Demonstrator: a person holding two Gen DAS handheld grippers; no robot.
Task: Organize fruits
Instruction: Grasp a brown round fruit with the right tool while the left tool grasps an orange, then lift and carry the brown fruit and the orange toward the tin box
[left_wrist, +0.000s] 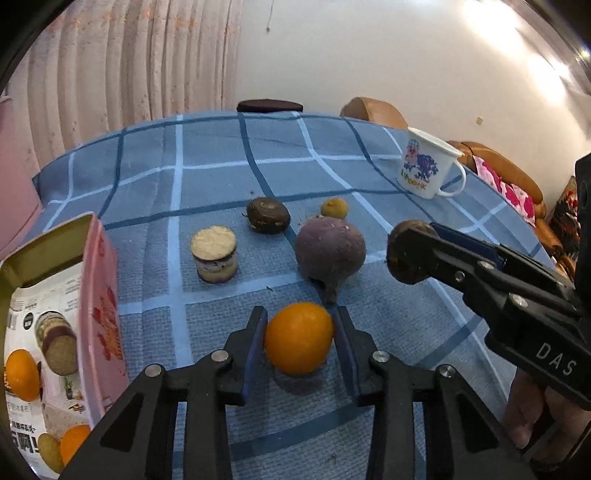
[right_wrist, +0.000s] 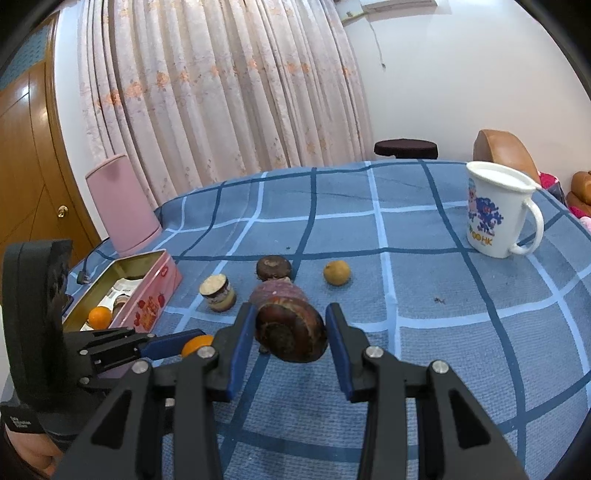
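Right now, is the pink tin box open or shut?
Open. The pink tin box has no lid on it; its gold inside shows, with an orange and a printed packet lying in it.

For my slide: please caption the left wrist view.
Left gripper closes around an orange on the checked tablecloth.

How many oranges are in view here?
2, possibly more: one orange between the left gripper fingers, another orange inside the pink tin. The tin's walls may hide others.
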